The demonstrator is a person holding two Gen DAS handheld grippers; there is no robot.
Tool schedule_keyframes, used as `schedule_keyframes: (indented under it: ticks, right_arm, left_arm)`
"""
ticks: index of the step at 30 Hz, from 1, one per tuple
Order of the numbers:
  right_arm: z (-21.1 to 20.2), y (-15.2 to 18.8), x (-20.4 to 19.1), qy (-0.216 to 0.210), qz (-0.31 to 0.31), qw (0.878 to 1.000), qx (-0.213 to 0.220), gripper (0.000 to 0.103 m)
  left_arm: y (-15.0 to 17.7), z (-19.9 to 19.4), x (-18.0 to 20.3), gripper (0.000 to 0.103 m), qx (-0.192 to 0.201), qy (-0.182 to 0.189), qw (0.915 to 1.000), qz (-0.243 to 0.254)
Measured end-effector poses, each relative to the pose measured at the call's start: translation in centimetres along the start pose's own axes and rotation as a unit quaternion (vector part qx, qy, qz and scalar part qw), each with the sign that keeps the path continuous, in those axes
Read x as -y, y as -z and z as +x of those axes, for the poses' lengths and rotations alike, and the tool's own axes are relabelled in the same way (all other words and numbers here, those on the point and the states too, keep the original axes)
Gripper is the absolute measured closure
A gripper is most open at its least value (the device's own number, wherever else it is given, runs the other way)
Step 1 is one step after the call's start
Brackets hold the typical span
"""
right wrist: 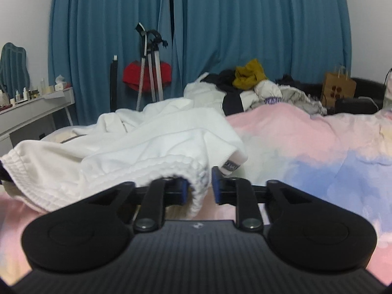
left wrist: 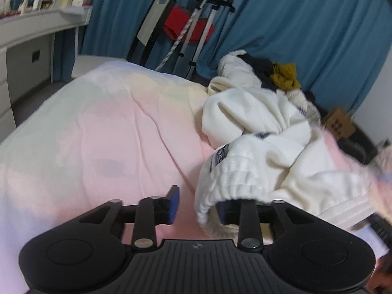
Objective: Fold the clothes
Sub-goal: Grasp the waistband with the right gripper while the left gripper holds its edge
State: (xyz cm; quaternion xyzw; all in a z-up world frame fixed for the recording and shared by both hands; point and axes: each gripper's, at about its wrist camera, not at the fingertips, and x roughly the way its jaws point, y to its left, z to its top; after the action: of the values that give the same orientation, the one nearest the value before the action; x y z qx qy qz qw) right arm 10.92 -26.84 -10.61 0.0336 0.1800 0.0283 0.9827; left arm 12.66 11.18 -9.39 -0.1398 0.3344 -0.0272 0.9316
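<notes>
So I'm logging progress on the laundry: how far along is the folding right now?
Barely started. Done: nothing looks folded; the white garment lies crumpled on the pink bedspread. In hand: both tools sit at its ribbed hem, the left tool and right tool each open with fabric between the pads, not yet pinched. Left: spreading and folding it, then the clothes pile behind.

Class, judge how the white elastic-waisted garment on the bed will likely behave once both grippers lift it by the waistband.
The white garment looks floppy: it lies crumpled in soft folds, so it would probably sag between the left gripper and right gripper. Its thick knit suggests moderate weight. The ribbed waistband probably gives grip, so slipping seems unlikely.
</notes>
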Motion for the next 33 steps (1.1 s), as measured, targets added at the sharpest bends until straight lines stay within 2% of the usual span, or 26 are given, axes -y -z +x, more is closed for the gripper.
schedule_keyframes:
  ticks: [4, 7, 9, 12, 15, 17, 18, 19, 20, 21, 22, 25, 27, 30, 33]
  right_arm:
    - [-1.4, -0.9, 0.2, -0.008, 0.017, 1.0, 0.006, 0.088]
    - [-2.9, -1.8, 0.6, -0.016, 0.037, 0.999, 0.028, 0.089]
    - [-3.9, -2.5, 0.9, -0.021, 0.048, 0.998, 0.045, 0.089]
    - [-5.5, -3.4, 1.5, -0.026, 0.053, 0.996, 0.073, 0.089]
    - [-6.6, -4.3, 2.3, -0.039, 0.081, 0.993, 0.075, 0.089]
    - [-7.1, -4.5, 2.8, -0.045, 0.094, 0.991, 0.08, 0.089]
    - [-7.0, -4.4, 2.8, -0.04, 0.087, 0.992, 0.081, 0.089]
    - [-6.9, -4.3, 2.9, -0.034, 0.08, 0.993, 0.082, 0.089]
    - [-6.4, -3.9, 3.2, -0.028, 0.08, 0.994, 0.074, 0.089]
    - [-5.8, -3.5, 3.4, -0.021, 0.079, 0.994, 0.066, 0.09]
    - [-5.3, -3.1, 3.7, -0.015, 0.079, 0.995, 0.058, 0.09]
    - [-3.7, -2.0, 4.4, 0.004, 0.078, 0.996, 0.034, 0.09]
    - [-2.4, -1.1, 4.6, 0.013, 0.09, 0.996, 0.0, 0.09]
    - [-1.9, 0.0, 4.9, -0.015, 0.139, 0.989, -0.047, 0.091]
    - [-3.1, 0.3, 3.3, -0.059, 0.139, 0.986, -0.07, 0.091]
  left_arm:
    - [0.6, -0.2, 1.3, 0.038, 0.004, -0.02, 0.9987, 0.046]
    - [1.1, -0.7, 2.7, 0.026, 0.022, -0.04, 0.9943, 0.096]
    - [1.7, -0.9, 3.9, 0.023, 0.039, -0.043, 0.9894, 0.134]
    - [2.5, -1.0, 5.5, 0.023, 0.055, -0.045, 0.9817, 0.177]
    - [3.4, -0.3, 7.1, 0.028, 0.053, -0.038, 0.9797, 0.189]
    - [3.9, 0.2, 8.1, 0.036, 0.059, -0.043, 0.9774, 0.198]
    - [4.1, 0.4, 8.5, 0.045, 0.063, -0.046, 0.9764, 0.202]
    - [4.0, 0.6, 8.7, 0.058, 0.065, -0.044, 0.9772, 0.197]
    - [3.9, 0.8, 8.9, 0.065, 0.067, -0.042, 0.9783, 0.192]
    - [3.7, 0.9, 8.9, 0.082, 0.066, -0.04, 0.9802, 0.182]
    - [3.3, 0.8, 8.8, 0.09, 0.067, -0.04, 0.9824, 0.17]
    - [2.1, -0.3, 8.4, 0.094, 0.083, -0.034, 0.9862, 0.139]
    - [1.2, -1.6, 8.3, 0.094, 0.101, -0.028, 0.9868, 0.123]
    - [-0.8, -3.7, 8.1, 0.095, 0.124, -0.018, 0.9875, 0.096]
    - [-3.5, -5.8, 7.1, 0.095, 0.147, -0.015, 0.9869, 0.063]
